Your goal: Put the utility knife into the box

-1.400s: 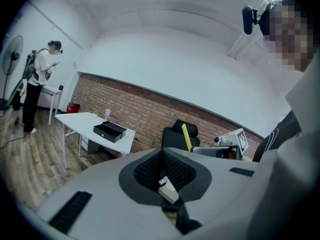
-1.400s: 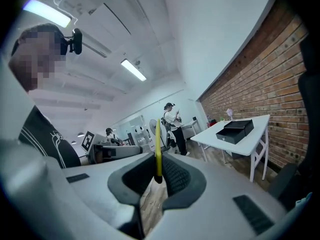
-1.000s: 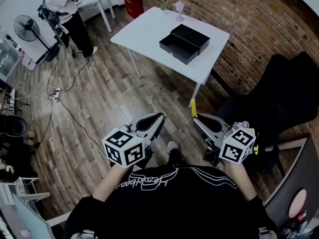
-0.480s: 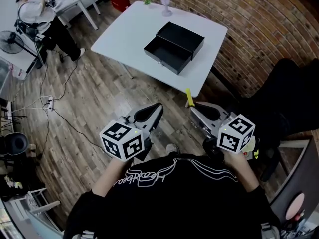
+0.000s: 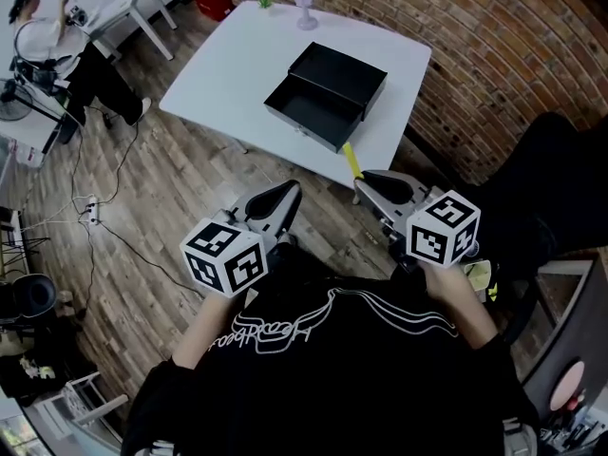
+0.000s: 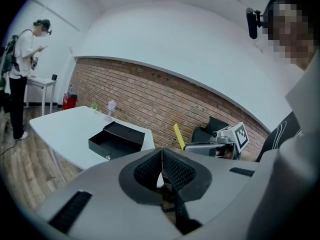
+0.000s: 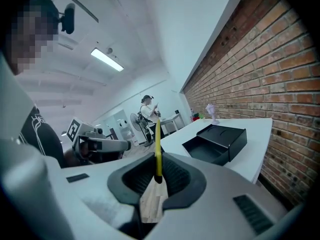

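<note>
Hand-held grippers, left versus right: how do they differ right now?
The left hand-held gripper is empty, with its jaws closed together. The right hand-held gripper is clamped on a yellow utility knife. The knife sticks out ahead of the right one, toward the open black box. Nothing sticks out of the left one. Both carry a marker cube and face the white table.

Black shirt (image 5: 361,392) with white looping script print

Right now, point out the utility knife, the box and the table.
utility knife (image 5: 351,160), head view, middle of its yellow body.
box (image 5: 340,72), head view, its black top.
table (image 5: 233,69), head view, bare white top.
</note>
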`<state>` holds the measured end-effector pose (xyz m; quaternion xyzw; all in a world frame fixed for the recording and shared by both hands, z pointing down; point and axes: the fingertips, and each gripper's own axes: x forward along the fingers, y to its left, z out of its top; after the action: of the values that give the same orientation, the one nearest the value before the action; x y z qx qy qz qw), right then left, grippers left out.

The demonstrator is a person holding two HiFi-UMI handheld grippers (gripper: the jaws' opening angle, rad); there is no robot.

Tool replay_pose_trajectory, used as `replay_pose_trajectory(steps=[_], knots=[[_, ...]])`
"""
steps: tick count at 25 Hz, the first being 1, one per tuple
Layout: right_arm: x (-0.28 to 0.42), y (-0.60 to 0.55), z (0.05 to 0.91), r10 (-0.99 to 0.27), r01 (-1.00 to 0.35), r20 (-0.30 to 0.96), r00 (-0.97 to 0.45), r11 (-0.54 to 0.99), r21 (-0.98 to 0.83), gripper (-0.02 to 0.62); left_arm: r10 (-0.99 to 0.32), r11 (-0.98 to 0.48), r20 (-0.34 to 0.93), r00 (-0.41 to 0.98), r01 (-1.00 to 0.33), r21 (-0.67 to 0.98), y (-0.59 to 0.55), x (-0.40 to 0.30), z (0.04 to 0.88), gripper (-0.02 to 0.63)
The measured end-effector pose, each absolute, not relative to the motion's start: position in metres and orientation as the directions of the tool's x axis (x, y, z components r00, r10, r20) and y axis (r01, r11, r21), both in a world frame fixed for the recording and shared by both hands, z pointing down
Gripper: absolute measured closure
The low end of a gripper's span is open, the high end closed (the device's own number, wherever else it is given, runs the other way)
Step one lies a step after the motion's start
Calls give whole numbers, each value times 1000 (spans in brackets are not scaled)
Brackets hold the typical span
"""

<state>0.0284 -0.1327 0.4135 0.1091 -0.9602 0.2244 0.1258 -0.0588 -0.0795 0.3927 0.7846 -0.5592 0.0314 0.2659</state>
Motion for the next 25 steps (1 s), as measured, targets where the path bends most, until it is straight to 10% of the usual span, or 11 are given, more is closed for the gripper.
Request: replay_pose_trajectory(steps=[25], knots=[[-104,-278,508,-363,-605,618,-698,760,-237,545,-687,-413,421,592,-795,444,-244,-221,429,574]])
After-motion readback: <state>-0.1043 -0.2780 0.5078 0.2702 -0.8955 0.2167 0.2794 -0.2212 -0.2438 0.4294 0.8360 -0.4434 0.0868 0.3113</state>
